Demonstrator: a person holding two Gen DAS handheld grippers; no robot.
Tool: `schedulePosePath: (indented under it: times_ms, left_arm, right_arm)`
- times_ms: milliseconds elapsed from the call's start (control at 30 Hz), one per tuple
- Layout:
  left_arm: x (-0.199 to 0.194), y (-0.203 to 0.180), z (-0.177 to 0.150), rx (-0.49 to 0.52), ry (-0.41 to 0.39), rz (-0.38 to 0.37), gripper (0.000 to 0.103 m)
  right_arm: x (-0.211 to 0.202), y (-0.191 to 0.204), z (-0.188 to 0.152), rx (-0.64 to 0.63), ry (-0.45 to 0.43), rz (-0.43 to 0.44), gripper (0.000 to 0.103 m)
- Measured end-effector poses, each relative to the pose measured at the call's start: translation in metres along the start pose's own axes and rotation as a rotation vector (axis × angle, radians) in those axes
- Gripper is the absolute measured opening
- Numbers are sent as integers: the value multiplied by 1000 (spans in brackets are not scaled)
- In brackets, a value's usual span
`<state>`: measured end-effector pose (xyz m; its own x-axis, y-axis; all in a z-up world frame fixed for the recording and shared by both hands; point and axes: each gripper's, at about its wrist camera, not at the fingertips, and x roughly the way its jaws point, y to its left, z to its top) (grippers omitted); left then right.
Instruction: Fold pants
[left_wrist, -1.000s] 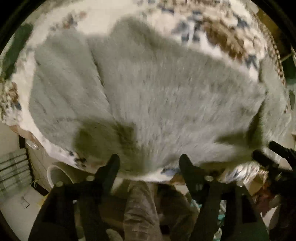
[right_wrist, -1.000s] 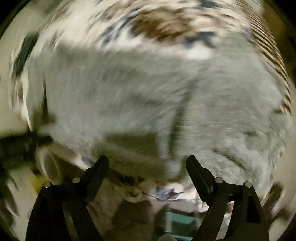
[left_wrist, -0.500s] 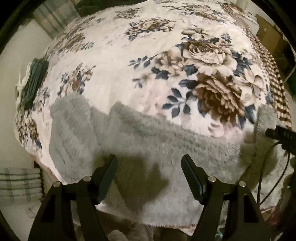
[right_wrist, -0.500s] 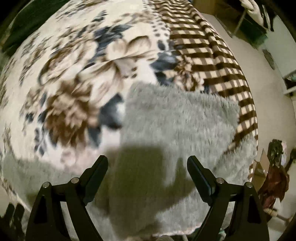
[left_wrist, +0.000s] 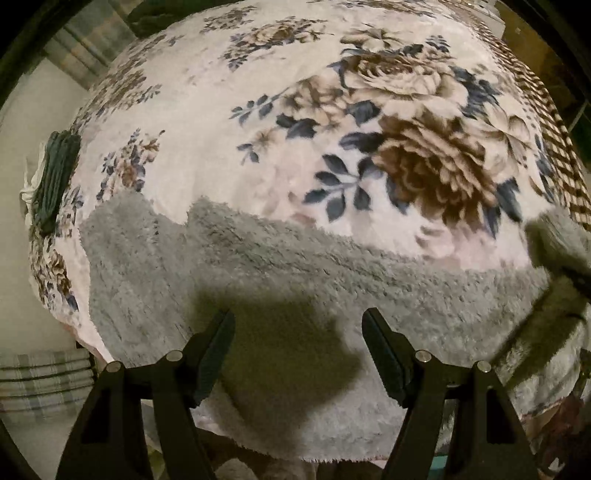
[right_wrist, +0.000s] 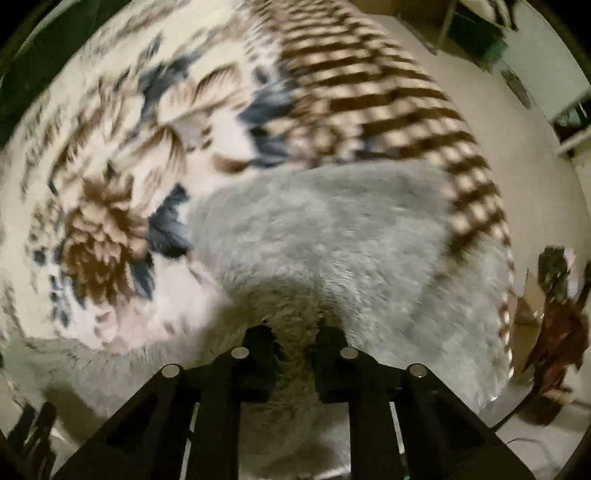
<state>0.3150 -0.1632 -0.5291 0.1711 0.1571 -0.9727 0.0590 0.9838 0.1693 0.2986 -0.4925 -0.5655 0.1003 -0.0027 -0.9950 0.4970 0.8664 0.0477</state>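
Observation:
Fuzzy grey pants (left_wrist: 295, 280) lie flat along the near edge of a bed covered by a floral blanket (left_wrist: 332, 110). My left gripper (left_wrist: 297, 332) is open above the pants' middle and holds nothing. In the right wrist view the pants (right_wrist: 332, 240) spread toward the bed's right edge. My right gripper (right_wrist: 295, 332) is shut on a pinch of the grey fabric near their near edge. At the right of the left wrist view a lifted part of the pants (left_wrist: 554, 236) shows, blurred.
A dark green cloth (left_wrist: 55, 177) lies at the blanket's left edge. The brown checked border (right_wrist: 388, 92) runs along the bed's right side. Beige floor (right_wrist: 517, 166) and reddish clutter (right_wrist: 557, 350) lie to the right. A plaid fabric (left_wrist: 40, 380) is lower left.
My right gripper has closed on the grey pants; it was open half a second ago. Both grippers pulled back from close over the pants, so more blanket shows. The left stays open.

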Motion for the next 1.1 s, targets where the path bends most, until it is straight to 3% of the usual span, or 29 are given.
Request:
schedulePosePath:
  times_ms: [233, 467, 533, 567, 667, 867, 1000, 1100]
  left_arm:
    - [-7, -7, -16, 15, 11, -17, 70]
    - [-1, -14, -25, 28, 23, -3, 70]
    - [1, -15, -27, 29, 27, 0, 70]
    - [1, -16, -28, 29, 28, 3, 70]
    - [1, -13, -29, 23, 30, 1, 70]
    - [-11, 13, -26, -30, 23, -25, 70]
    - [-5, 61, -17, -108, 27, -4, 70]
    - [18, 114, -3, -214, 64, 34, 70]
  right_arm:
    - [-37, -108, -52, 164, -43, 22, 15]
    - [-5, -178, -110, 264, 53, -5, 15]
    - [10, -187, -117, 286, 90, 5, 23]
    - [14, -187, -118, 288, 102, 5, 31]
    - [14, -189, -123, 294, 103, 11, 79]
    - [-28, -153, -131, 188, 13, -20, 90]
    - [-48, -95, -132, 75, -28, -16, 95]
    - [-35, -48, -130, 30, -10, 4, 96]
